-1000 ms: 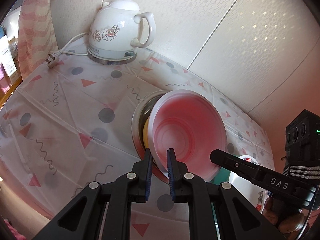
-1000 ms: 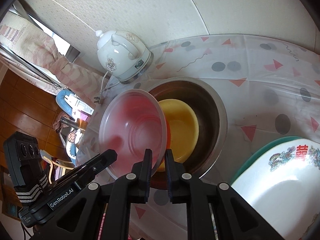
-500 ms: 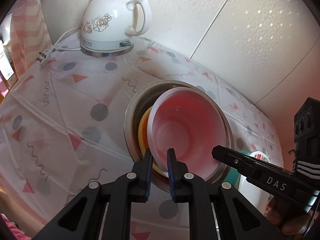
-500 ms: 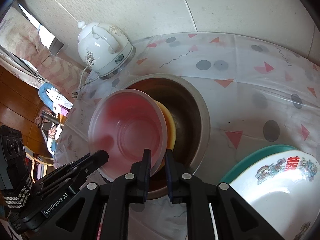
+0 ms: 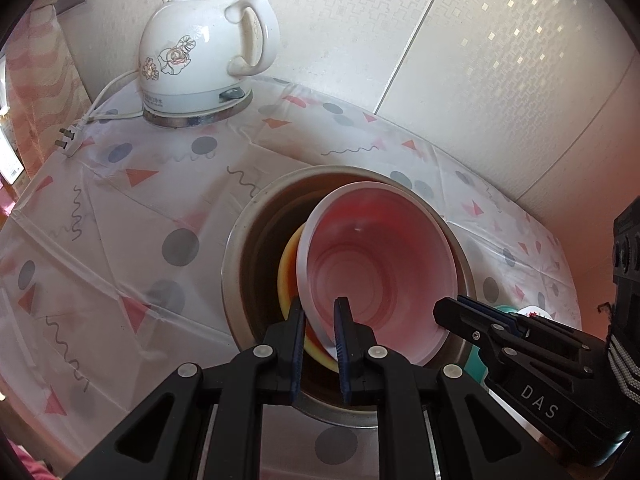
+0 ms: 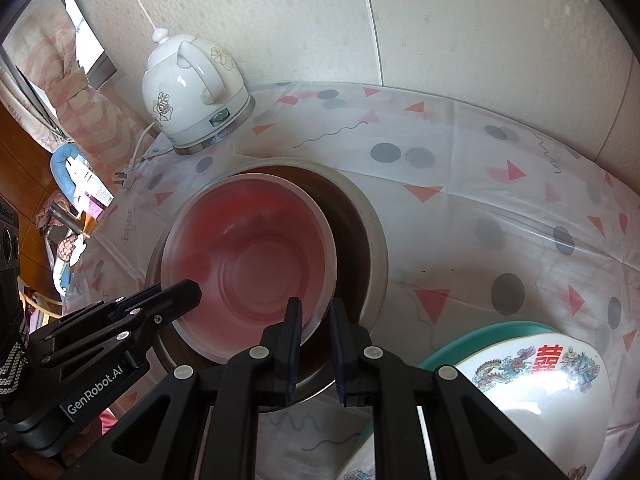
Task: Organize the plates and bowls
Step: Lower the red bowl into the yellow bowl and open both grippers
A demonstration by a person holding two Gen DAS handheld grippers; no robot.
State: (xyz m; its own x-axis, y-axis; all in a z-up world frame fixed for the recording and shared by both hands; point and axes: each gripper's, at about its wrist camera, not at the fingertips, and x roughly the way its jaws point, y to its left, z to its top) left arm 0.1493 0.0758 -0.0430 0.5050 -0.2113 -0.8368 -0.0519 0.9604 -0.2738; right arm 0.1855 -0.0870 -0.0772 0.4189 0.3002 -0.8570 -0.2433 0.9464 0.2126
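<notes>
Pink bowl (image 5: 376,280) held tilted inside the steel basin (image 5: 240,240), its rim pinched on opposite sides by the left gripper (image 5: 320,334) and right gripper (image 6: 312,330), both clamped shut on it. Left view alone shows a yellow bowl (image 5: 289,268) beneath; right view alone shows the dragon bowl (image 6: 536,392) with a red Chinese character. Kettle (image 5: 200,52) stands at the back. Grippers read "DAS" and "GenRobot.AI"

My two cameras look down from close up, one from each side. Both see the pink bowl (image 5: 376,264) (image 6: 248,256) and kettle (image 5: 204,60) (image 6: 192,88).
</notes>
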